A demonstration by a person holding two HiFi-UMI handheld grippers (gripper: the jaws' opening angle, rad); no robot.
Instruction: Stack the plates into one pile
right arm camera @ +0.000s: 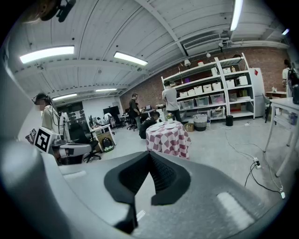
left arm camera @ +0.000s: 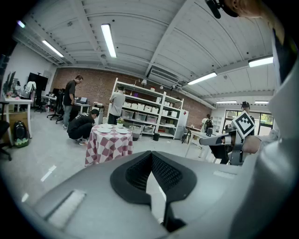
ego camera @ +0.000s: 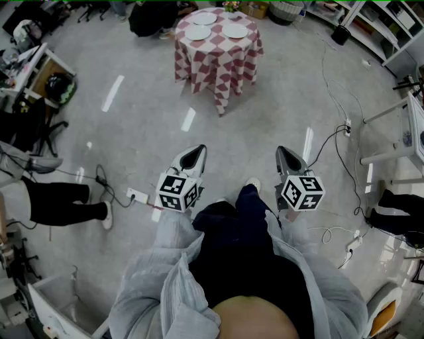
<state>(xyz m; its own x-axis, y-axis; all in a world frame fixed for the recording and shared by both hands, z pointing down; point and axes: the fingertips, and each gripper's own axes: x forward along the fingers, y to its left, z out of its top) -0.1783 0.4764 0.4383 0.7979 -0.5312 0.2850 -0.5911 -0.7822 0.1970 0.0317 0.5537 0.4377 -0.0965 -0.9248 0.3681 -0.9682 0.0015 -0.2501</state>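
Observation:
Three white plates [ego camera: 197, 32] [ego camera: 205, 18] [ego camera: 234, 30] lie apart on a small round table [ego camera: 218, 63] with a red-and-white checked cloth, far ahead across the floor. Both gripper views show the same table [left arm camera: 108, 145] [right arm camera: 170, 139] small and distant, with the plates [left arm camera: 103, 130] [right arm camera: 169, 126] on top. My left gripper [ego camera: 193, 153] [left arm camera: 151, 154] and right gripper [ego camera: 283, 153] [right arm camera: 149, 154] hang side by side close to my body, pointing at the table. Each is shut with nothing between its tips.
A person [ego camera: 152, 16] crouches just behind the table. Cables [ego camera: 334, 142] and a power strip [ego camera: 136, 196] lie on the floor. Someone's legs [ego camera: 63, 202] stretch in from the left. White table legs [ego camera: 387, 155] stand at the right, and shelving [left arm camera: 149, 114] lines the back wall.

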